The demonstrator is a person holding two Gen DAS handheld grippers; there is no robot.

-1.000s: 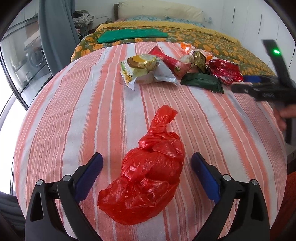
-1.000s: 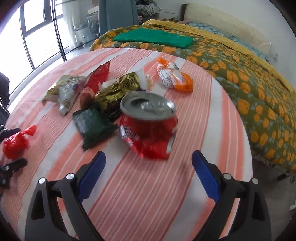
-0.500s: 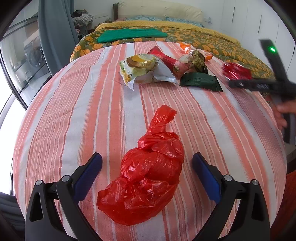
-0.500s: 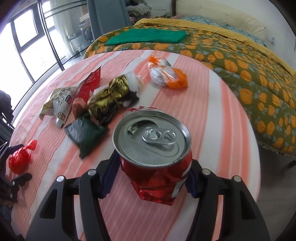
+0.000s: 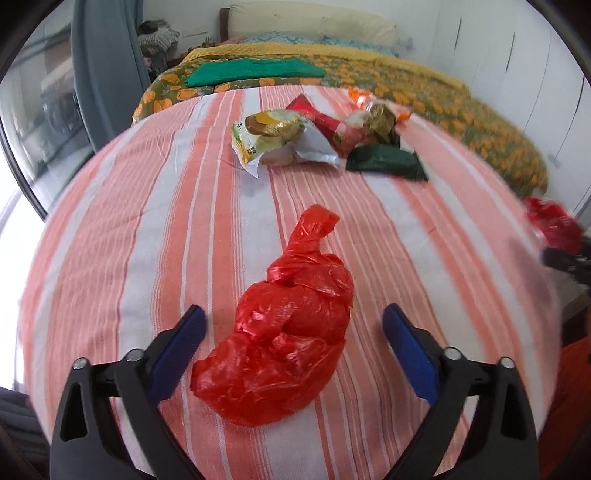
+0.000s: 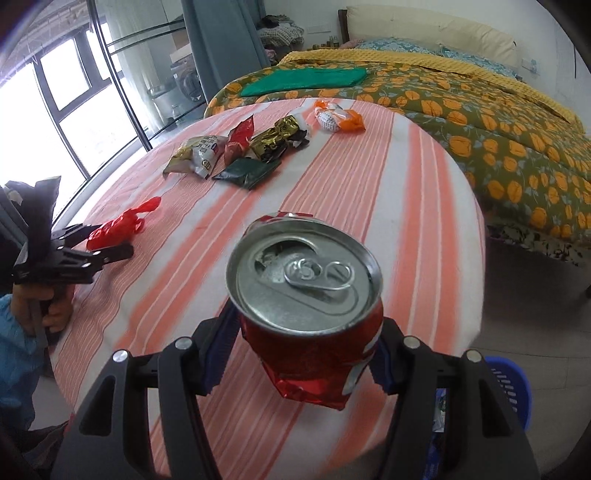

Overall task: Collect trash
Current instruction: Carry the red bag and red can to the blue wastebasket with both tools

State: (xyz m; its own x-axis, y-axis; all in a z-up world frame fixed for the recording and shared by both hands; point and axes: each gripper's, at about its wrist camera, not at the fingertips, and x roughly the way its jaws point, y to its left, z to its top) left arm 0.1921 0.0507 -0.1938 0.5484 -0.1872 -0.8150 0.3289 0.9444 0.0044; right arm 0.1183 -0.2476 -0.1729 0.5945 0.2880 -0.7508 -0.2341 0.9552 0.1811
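The knotted red bag (image 5: 284,339) lies on the table (image 5: 147,229) between the left tongs (image 5: 293,349) — closing but not touching it, its long axis running away from them — while the right tongs (image 6: 303,350) clench a crushed can (image 6: 310,317) above the table edge.

This is a bedroom in a home. A bed (image 6: 480,122) with an orange-flowered cover, a yellow blanket (image 6: 424,61) and pillows (image 6: 424,27) against a headboard fills the far side, a folded green cloth (image 6: 306,81) lying on it. A round tabletop (image 6: 406,177) in a striped pink cloth stands just beside it. Tall dark-framed windows (image 6: 74,96), a grey-blue curtain (image 6: 218,44), white wardrobe doors (image 5: 517,62) and a washing machine (image 6: 186,83) behind glass complete the room.
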